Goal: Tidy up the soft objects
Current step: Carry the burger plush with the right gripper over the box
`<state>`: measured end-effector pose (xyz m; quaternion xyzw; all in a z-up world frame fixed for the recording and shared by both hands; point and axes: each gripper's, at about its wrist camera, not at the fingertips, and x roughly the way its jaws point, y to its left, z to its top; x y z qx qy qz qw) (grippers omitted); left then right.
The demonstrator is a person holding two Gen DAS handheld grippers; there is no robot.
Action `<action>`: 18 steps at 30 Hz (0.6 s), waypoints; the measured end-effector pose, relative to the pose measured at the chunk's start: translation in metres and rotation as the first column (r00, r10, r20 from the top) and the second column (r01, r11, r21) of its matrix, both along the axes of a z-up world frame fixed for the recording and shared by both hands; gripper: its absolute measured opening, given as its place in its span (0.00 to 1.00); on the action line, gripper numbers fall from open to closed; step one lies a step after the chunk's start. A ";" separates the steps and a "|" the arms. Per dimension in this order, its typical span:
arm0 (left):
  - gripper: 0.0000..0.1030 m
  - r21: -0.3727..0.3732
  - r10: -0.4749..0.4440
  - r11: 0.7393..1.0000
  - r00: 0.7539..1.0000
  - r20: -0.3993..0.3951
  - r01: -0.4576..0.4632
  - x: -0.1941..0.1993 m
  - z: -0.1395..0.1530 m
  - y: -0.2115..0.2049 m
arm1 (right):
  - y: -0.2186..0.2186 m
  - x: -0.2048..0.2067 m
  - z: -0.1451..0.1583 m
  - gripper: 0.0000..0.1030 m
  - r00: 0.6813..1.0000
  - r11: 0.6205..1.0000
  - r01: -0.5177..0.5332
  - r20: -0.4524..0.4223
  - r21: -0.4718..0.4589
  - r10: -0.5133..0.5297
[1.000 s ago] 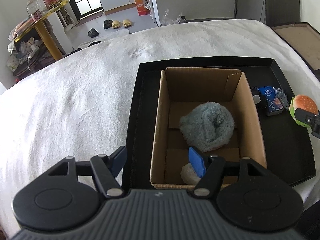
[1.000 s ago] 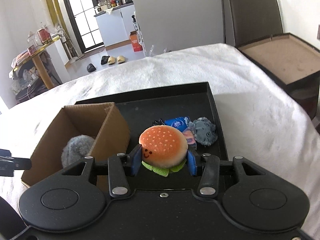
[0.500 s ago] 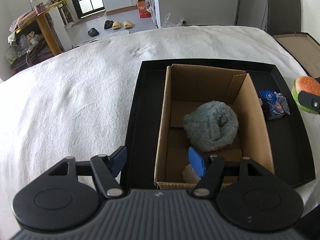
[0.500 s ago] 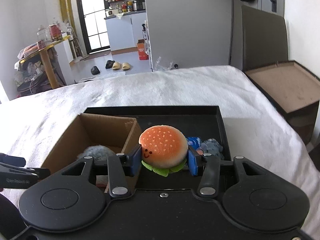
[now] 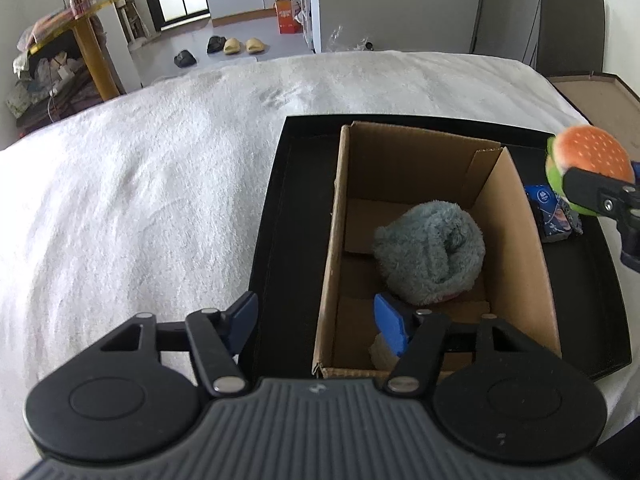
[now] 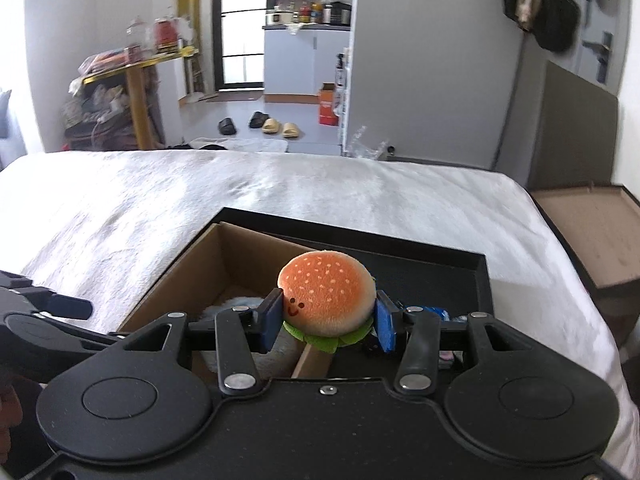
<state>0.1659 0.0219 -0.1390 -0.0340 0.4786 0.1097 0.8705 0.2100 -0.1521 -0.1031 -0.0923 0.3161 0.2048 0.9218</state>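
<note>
Right hand-held gripper (image 6: pixel 326 324), pinching the burger plush (image 6: pixel 327 300) (smiling), has risen over the box (image 6: pixel 180 284).

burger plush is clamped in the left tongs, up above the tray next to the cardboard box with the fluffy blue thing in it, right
Not quite: the burger plush is clamped in the right tongs, not the left, as the right wrist view shows. The rest holds: it is above the tray, beside the cardboard box holding the fluffy blue thing.

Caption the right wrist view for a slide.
Right gripper holds a plush burger above the cardboard box on the black tray.
</note>
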 end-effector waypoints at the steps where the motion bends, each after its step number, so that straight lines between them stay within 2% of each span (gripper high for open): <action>1: 0.61 -0.015 0.005 1.000 1.000 -0.003 -0.005 0.000 -0.001 0.003 | 0.003 0.000 0.000 0.45 1.000 1.000 -0.010 0.005 -0.006 0.010; 7: 0.47 -0.081 0.019 0.997 1.000 0.000 -0.018 -0.001 -0.007 0.016 | 0.027 0.001 0.002 0.45 0.997 0.996 -0.073 0.015 -0.045 0.073; 9: 0.36 -0.101 0.009 0.995 1.000 -0.006 -0.010 0.002 -0.010 0.017 | 0.035 0.001 0.001 0.45 0.995 0.993 -0.097 0.016 -0.062 0.098; 18: 0.16 -0.235 0.000 0.972 1.000 -0.031 -0.007 0.009 -0.023 0.032 | 0.066 0.002 -0.003 0.46 0.983 0.973 -0.179 0.010 -0.146 0.183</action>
